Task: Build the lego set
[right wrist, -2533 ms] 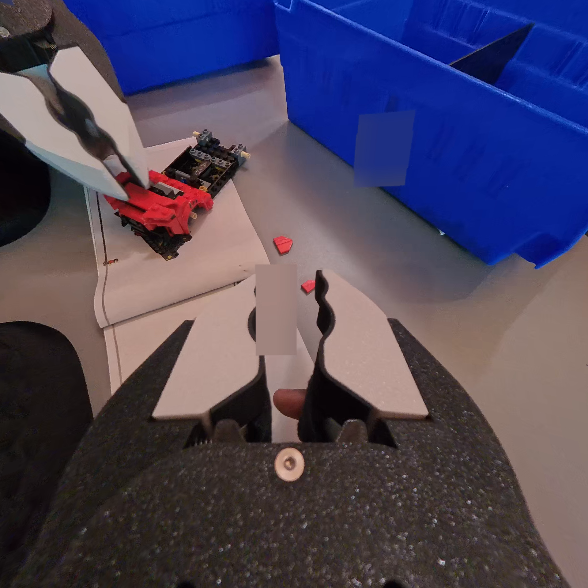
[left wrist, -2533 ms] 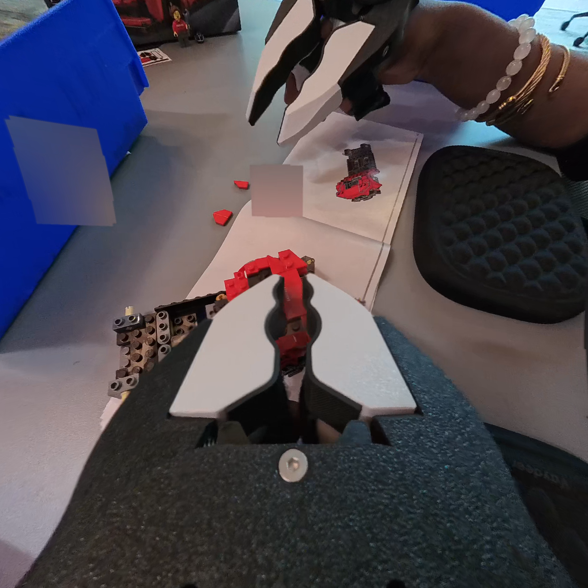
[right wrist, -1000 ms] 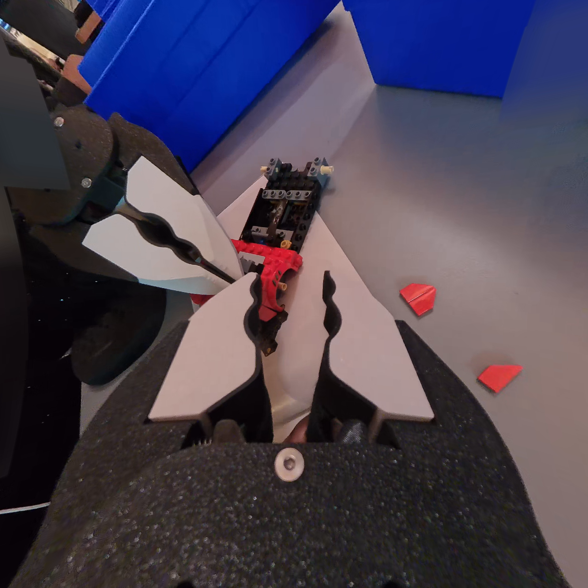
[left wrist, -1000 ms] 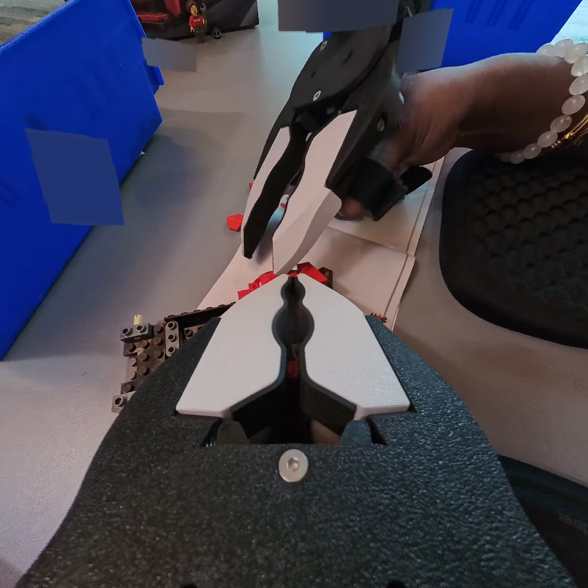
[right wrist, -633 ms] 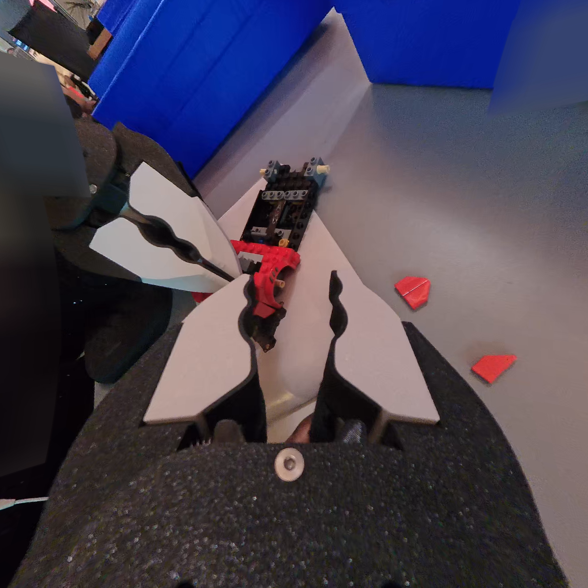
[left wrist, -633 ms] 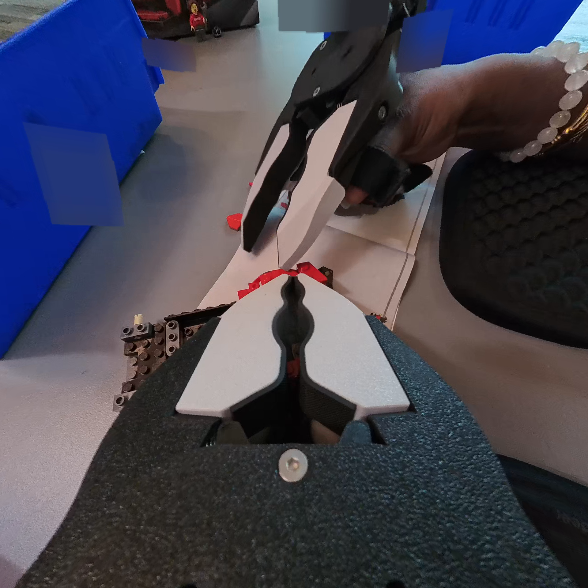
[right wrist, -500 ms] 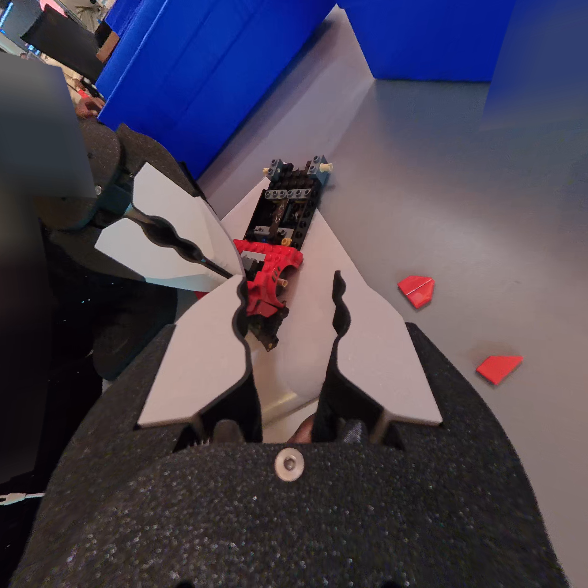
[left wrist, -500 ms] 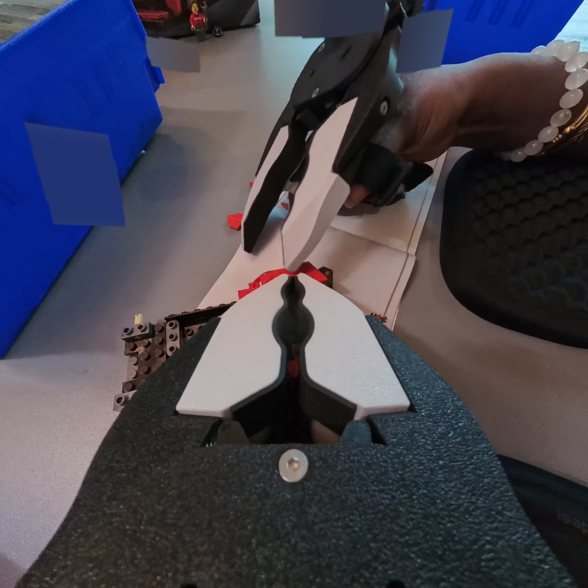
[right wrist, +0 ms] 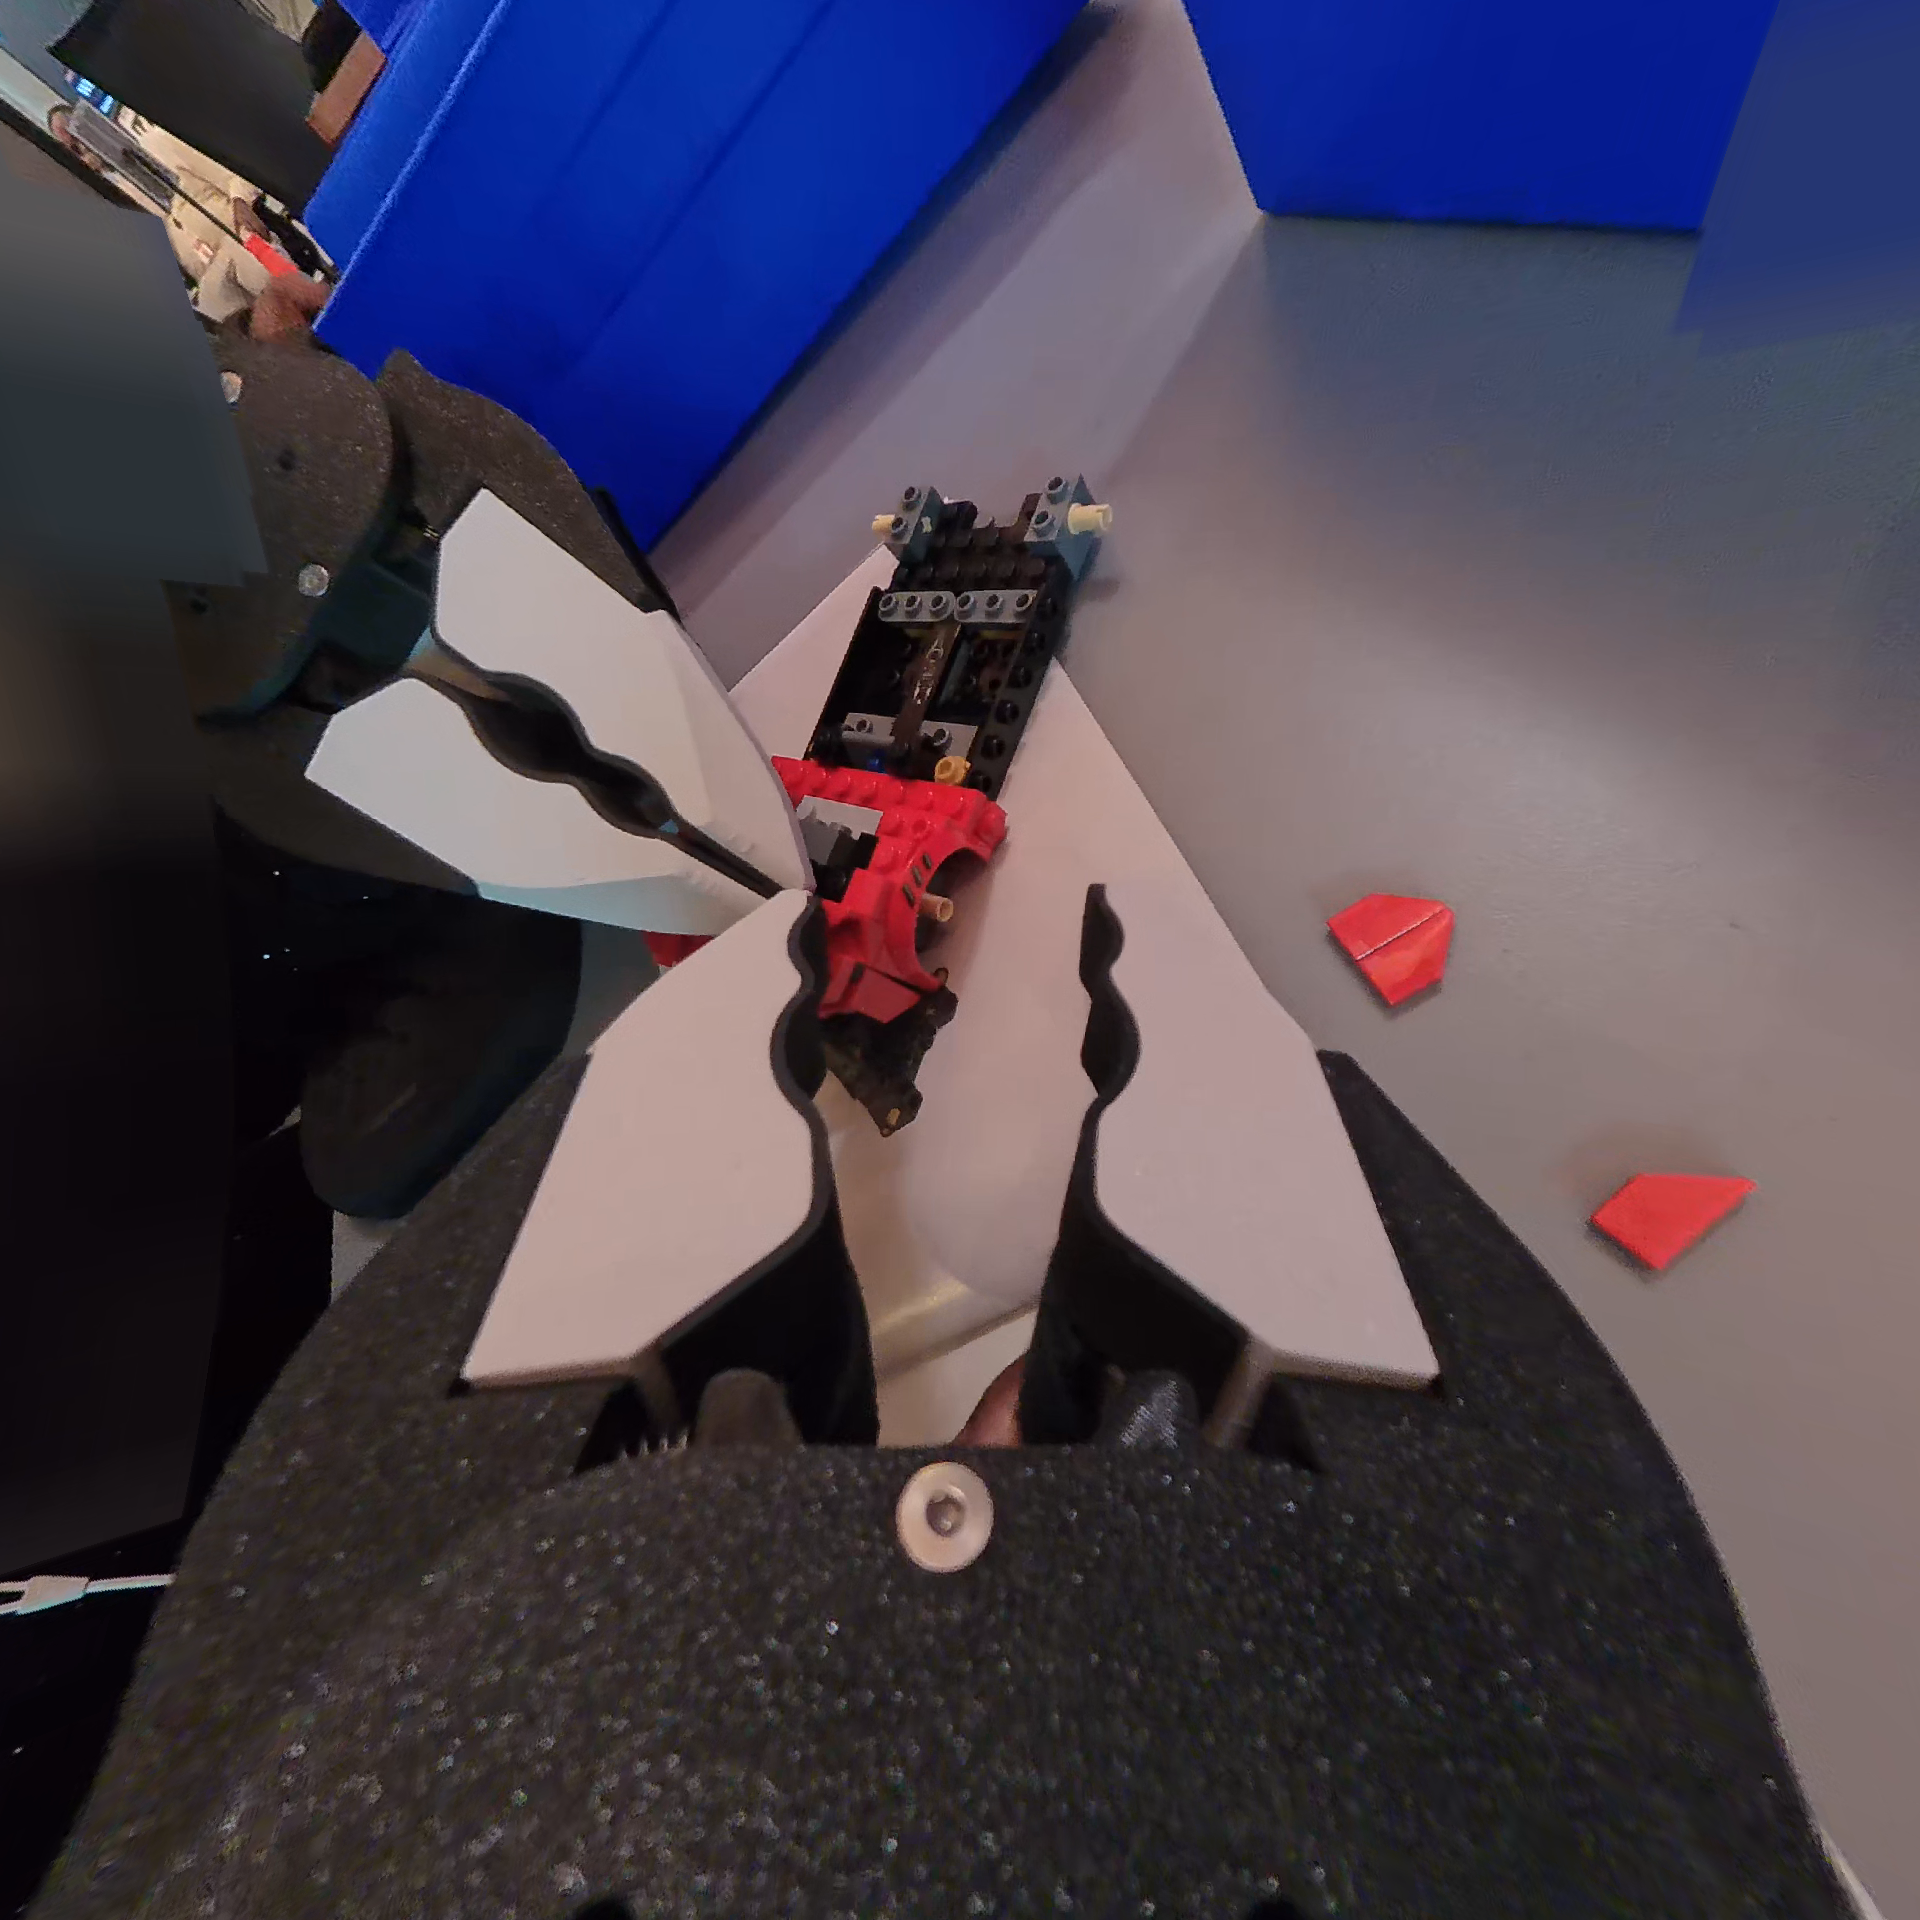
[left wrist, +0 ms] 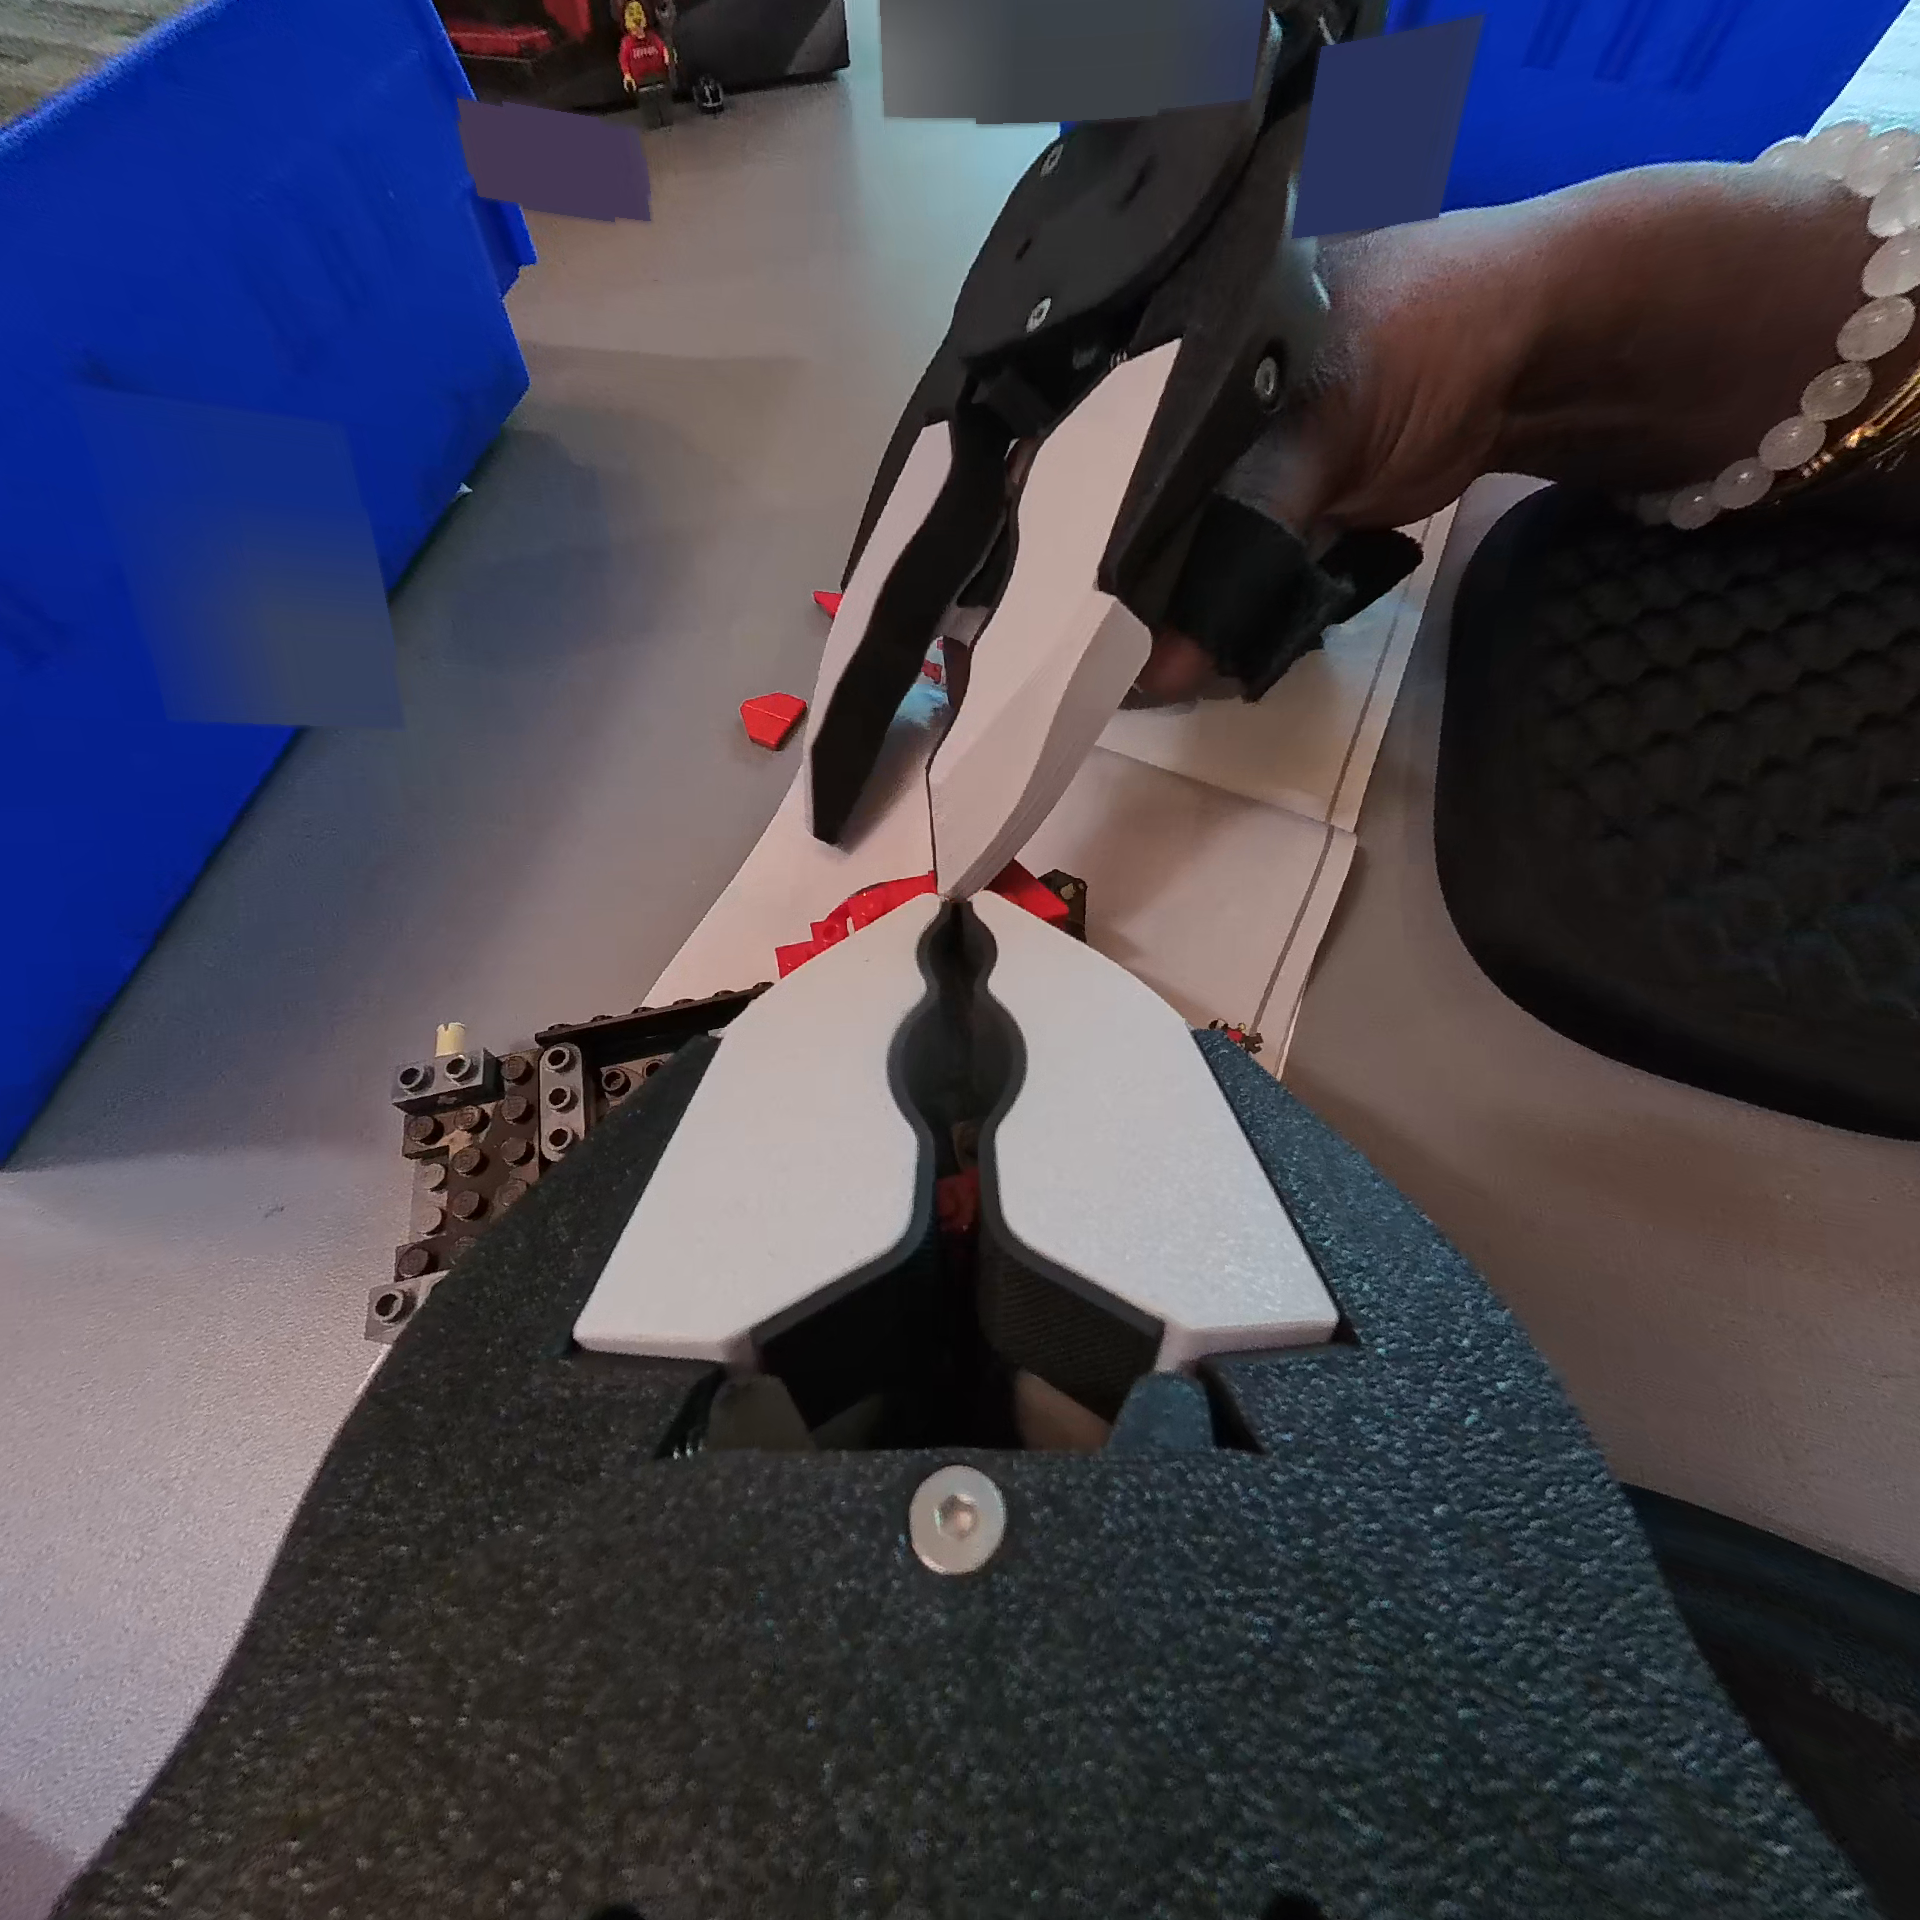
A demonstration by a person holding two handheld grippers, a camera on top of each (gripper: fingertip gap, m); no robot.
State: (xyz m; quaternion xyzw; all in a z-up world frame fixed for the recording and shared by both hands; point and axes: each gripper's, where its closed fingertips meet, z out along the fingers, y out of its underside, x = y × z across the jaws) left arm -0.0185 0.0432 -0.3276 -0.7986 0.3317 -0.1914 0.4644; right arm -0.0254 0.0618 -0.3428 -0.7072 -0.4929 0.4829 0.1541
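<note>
The lego model, a black chassis [right wrist: 940, 665] with a red front section [right wrist: 894, 831], lies on an open instruction booklet [right wrist: 1070, 831]. My left gripper [left wrist: 956, 909] is shut, its closed tips resting on top of the red section; it also shows at the left of the right wrist view [right wrist: 769, 888]. My right gripper [right wrist: 948, 914] is open, with the model's red and black nose between its fingers. In the left wrist view it [left wrist: 899, 857] comes down from above, a hand holding it. The chassis [left wrist: 488, 1132] sticks out left of my left fingers.
Two loose red wedge pieces [right wrist: 1392, 945] [right wrist: 1662, 1216] lie on the grey table right of the booklet. Blue bins [left wrist: 208, 416] [right wrist: 727, 208] stand along the left and far side. A black textured pad [left wrist: 1683, 790] lies right of the booklet. A lego minifigure [left wrist: 644, 52] stands far back.
My right gripper has come down from above the booklet to the model's nose and opened wider. My left gripper closed fully on top of the red section and has stayed there.
</note>
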